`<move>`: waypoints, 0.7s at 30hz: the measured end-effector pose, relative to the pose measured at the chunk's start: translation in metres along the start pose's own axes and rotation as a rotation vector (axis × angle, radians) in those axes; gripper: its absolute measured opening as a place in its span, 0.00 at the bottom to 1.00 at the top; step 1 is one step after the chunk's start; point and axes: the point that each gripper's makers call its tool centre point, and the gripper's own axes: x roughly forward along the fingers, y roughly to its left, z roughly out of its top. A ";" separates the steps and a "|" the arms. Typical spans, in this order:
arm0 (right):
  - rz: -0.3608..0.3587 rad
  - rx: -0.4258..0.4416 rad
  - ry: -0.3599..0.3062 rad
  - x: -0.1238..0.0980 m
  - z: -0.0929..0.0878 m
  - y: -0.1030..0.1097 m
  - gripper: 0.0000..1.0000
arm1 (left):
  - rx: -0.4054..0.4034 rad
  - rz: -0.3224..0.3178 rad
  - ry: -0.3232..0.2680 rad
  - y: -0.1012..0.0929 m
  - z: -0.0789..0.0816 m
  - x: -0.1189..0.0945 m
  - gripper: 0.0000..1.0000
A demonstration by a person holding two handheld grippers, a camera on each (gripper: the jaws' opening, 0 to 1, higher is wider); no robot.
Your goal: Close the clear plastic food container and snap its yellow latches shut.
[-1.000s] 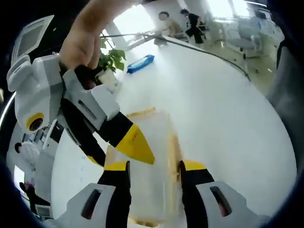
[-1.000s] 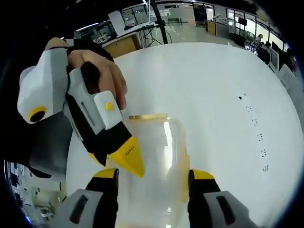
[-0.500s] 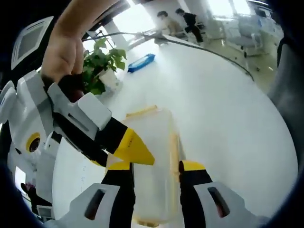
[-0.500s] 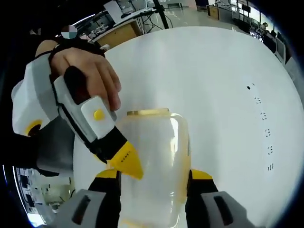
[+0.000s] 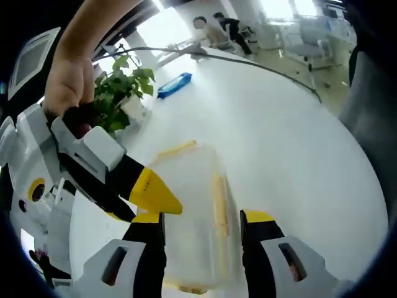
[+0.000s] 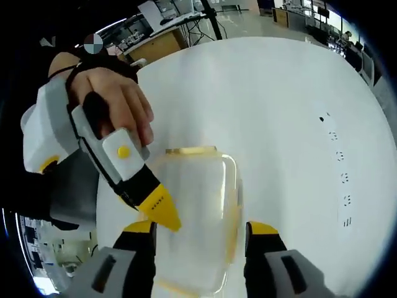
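- While the clear rectangular plastic food container (image 5: 189, 217) lies on the round white surface (image 5: 291, 149), the left gripper (image 5: 201, 220) straddles it with its jaws spread, one yellow-tipped jaw at each long side.
- From the right gripper view, the right gripper (image 6: 201, 226) stands the same way over the container (image 6: 192, 217), jaws apart and flanking it; whether the tips touch the walls I cannot tell.
- Each gripper enters the other's view from the left: the right gripper's yellow tip sits at the container's side in the left gripper view, and the left gripper's tip does likewise in the right gripper view, each held by a bare hand (image 6: 115, 105).
- Yellow latches (image 5: 177, 149) show along the container's far short edge and along one long side (image 6: 232, 214); whether they are snapped down is too blurred to tell.
- Beyond the container the surface runs wide and bare to its curved rim, with open room on the far and outer sides.
- Small dark marks (image 6: 340, 177) dot the surface well apart from the container.
- Near the far rim stand a green potted plant (image 5: 121, 93) and a flat blue object (image 5: 173, 85).
- Beyond the rim lies a bright office room with desks, and people (image 5: 214, 28) well away.
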 end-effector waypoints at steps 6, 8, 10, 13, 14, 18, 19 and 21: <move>-0.026 -0.064 0.044 0.001 0.004 0.007 0.62 | -0.031 0.024 -0.016 0.009 0.006 -0.012 0.45; -0.019 -0.070 0.051 0.002 0.003 0.002 0.63 | -0.031 0.019 -0.012 0.008 0.005 -0.012 0.45; -0.023 -0.080 0.055 0.003 0.003 0.002 0.62 | -0.035 0.014 -0.011 0.007 0.004 -0.011 0.45; -0.028 -0.082 0.051 0.002 0.003 0.001 0.63 | -0.040 0.007 -0.010 0.006 0.004 -0.011 0.45; -0.034 -0.086 0.051 0.001 0.001 0.001 0.63 | -0.040 0.003 -0.011 0.005 0.004 -0.011 0.45; -0.058 -0.092 0.032 -0.004 0.002 0.000 0.62 | -0.028 -0.016 -0.017 0.004 0.007 -0.010 0.41; -0.064 -0.091 0.028 -0.004 0.001 0.001 0.62 | -0.013 -0.031 0.001 0.003 0.004 -0.010 0.42; -0.081 -0.101 0.030 -0.005 0.000 0.004 0.63 | -0.007 -0.045 0.013 0.005 0.001 -0.009 0.44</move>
